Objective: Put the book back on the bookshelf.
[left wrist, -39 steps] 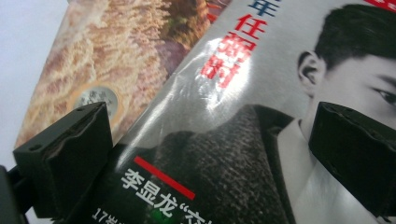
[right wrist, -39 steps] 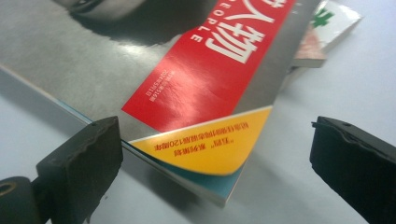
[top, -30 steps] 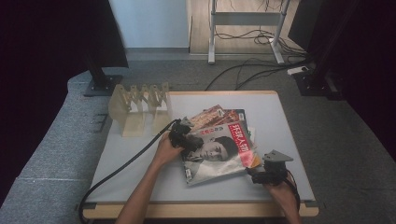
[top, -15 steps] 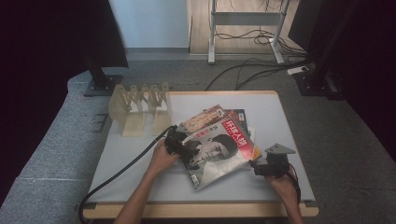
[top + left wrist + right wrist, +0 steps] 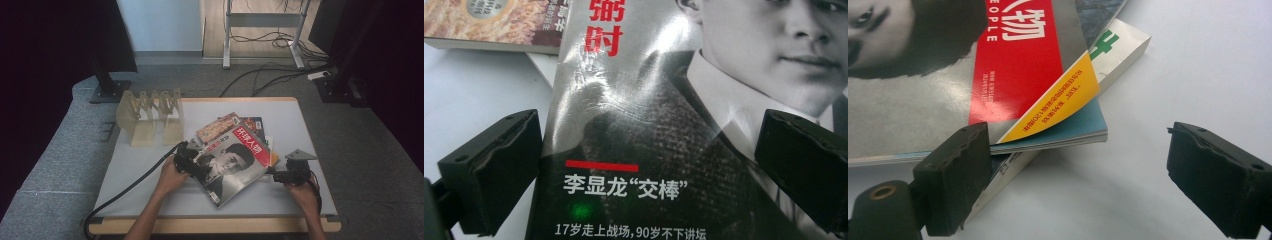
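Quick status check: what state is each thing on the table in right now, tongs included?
Top magazine: flat, face up, askew on the pile.
Books underneath: closed, fanned out beneath it.
Wooden rack: upright, slots empty.
Left tongs: open, over the magazine's cover.
Right tongs: open, at the magazine's corner, gripping nothing.
Table: bare surface around the pile.
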`<control>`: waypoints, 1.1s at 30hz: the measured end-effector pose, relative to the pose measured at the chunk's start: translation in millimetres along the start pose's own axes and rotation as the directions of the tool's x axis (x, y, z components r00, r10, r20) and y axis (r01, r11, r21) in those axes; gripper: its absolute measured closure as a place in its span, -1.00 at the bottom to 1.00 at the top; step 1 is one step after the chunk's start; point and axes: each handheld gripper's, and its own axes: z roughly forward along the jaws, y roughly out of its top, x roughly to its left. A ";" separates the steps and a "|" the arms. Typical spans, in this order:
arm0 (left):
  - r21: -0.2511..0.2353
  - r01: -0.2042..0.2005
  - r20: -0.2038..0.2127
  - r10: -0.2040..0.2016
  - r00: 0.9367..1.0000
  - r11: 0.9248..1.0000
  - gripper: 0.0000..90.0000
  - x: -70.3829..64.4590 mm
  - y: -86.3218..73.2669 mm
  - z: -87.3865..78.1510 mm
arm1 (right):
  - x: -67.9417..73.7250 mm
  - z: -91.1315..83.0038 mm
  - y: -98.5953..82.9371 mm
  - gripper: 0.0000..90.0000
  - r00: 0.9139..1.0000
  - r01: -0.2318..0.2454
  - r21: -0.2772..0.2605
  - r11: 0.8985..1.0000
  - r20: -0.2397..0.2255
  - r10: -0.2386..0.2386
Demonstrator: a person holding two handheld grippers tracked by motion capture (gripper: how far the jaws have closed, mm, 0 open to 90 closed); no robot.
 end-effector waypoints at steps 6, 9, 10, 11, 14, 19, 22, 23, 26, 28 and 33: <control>-0.004 -0.003 0.004 0.003 1.000 1.000 -1.00 -6.2 -4.1 -2.4 | -5.5 4.0 5.7 -0.75 1.000 -0.003 0.000 1.000 0.019 0.003; 0.000 -0.012 0.009 0.012 1.000 1.000 -1.00 -10.6 -6.2 -3.2 | -8.9 6.5 8.6 -0.71 0.999 -0.011 -0.001 1.000 0.031 0.011; 0.002 -0.017 0.008 0.017 1.000 1.000 -1.00 -12.3 -6.8 -3.6 | -9.7 7.1 9.2 -0.71 0.999 -0.012 0.001 1.000 0.032 0.012; 0.002 -0.021 0.008 0.021 1.000 1.000 -1.00 -13.7 -7.3 -4.0 | -10.7 8.1 10.1 -0.71 0.999 -0.014 0.002 1.000 0.034 0.014; -0.008 -0.020 0.017 0.020 1.000 1.000 -1.00 -16.6 -10.2 -5.6 | -13.6 10.2 12.3 -0.71 0.999 -0.017 0.006 1.000 0.039 0.017; -0.020 -0.017 0.032 0.018 0.999 1.000 -0.99 -20.1 -16.2 -7.8 | -16.6 13.5 17.0 -0.70 0.999 -0.016 0.013 1.000 0.047 0.015; -0.022 -0.017 0.044 0.018 0.999 1.000 -0.98 -22.4 -19.2 -8.7 | -19.0 16.2 20.7 -0.70 0.999 -0.015 0.022 1.000 0.046 0.014; -0.022 -0.019 0.042 0.020 0.999 1.000 -0.98 -23.5 -19.5 -8.8 | -19.7 16.9 22.0 -0.69 0.999 -0.013 0.026 1.000 0.047 0.012; -0.015 -0.031 0.044 0.032 0.999 0.999 -0.99 -26.5 -20.1 -10.0 | -21.8 19.6 25.3 -0.70 0.999 -0.010 0.031 0.999 0.051 0.008; -0.014 -0.037 0.045 0.037 0.998 0.999 -0.99 -28.7 -20.6 -10.7 | -23.8 20.8 28.0 -0.69 0.999 -0.012 0.030 0.999 0.052 0.011; -0.010 -0.049 0.053 0.049 0.997 0.999 -0.99 -37.2 -23.6 -10.2 | -28.2 26.0 35.3 -0.68 0.998 -0.009 0.040 0.999 0.063 0.006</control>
